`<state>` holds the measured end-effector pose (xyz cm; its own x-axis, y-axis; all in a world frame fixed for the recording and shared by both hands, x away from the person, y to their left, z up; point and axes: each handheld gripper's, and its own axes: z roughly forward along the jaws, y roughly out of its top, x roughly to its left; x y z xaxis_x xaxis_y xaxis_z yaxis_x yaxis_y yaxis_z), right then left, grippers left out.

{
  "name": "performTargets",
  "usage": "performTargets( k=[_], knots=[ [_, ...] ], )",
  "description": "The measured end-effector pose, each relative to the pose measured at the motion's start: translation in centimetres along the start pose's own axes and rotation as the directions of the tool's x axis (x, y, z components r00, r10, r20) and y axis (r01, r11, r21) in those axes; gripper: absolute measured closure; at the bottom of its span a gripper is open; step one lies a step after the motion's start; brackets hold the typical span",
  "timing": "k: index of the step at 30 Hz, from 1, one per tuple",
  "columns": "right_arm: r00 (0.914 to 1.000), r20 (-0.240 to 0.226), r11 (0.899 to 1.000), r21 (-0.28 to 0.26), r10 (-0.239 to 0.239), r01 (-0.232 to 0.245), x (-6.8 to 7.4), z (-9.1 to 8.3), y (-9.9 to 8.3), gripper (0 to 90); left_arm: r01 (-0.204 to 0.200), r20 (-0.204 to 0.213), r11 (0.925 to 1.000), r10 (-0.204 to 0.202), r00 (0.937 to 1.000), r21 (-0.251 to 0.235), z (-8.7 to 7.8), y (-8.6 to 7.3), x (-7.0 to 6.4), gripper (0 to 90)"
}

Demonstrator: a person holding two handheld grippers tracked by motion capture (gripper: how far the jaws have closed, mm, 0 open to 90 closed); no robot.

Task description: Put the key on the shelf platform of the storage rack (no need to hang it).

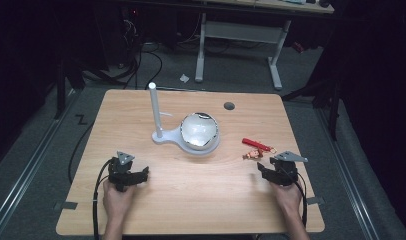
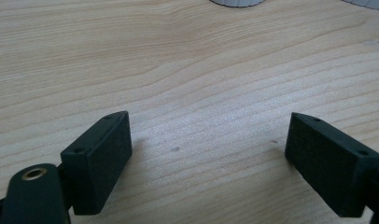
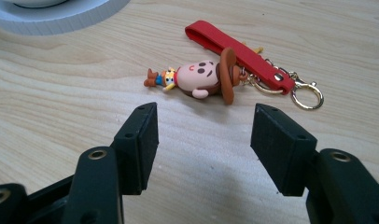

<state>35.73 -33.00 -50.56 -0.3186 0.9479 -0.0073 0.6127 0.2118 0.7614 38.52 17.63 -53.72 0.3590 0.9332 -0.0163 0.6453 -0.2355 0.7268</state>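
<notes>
A small cowboy figure keychain point(image 3: 201, 79) lies flat on the wooden table point(image 1: 191, 195), joined to a red strap point(image 3: 236, 49) and a gold clip ring point(image 3: 307, 95). In the high view the keychain point(image 1: 256, 149) is at the right of the table, just beyond my right gripper point(image 1: 267, 169). My right gripper point(image 3: 204, 140) is open, with the figure a short way ahead of its jaws and nothing between them. Near the front left, my left gripper point(image 1: 141, 175) rests low on the table. Its jaws stand wide apart over bare wood, so my left gripper point(image 2: 208, 149) is open and holds nothing.
A white stand point(image 1: 167, 137) with an upright post point(image 1: 154, 107) and a round shiny bowl-shaped mirror point(image 1: 199, 130) sits at the table's middle. A grey cable hole point(image 1: 229, 106) is at the back. A desk frame point(image 1: 238, 35) stands on the floor beyond.
</notes>
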Motion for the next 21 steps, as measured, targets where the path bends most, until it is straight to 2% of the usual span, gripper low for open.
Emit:
performTargets(
  k=[13, 21],
  knots=[
    [1.0000, 0.001, 1.000, -0.019, 0.010, -0.010, -0.4, 0.9, 1.7, 53.8, 0.000, 0.000, 1.0000, 0.000, 1.0000, 0.000, 0.0, 0.0, 0.0, 15.1],
    [1.0000, 0.007, 1.000, -0.006, 0.005, -0.005, -0.6, 2.0, 2.9, 60.9, 0.000, 0.000, 1.0000, 0.000, 1.0000, 0.000, 0.0, 0.0, 0.0, 15.1]
  ],
)
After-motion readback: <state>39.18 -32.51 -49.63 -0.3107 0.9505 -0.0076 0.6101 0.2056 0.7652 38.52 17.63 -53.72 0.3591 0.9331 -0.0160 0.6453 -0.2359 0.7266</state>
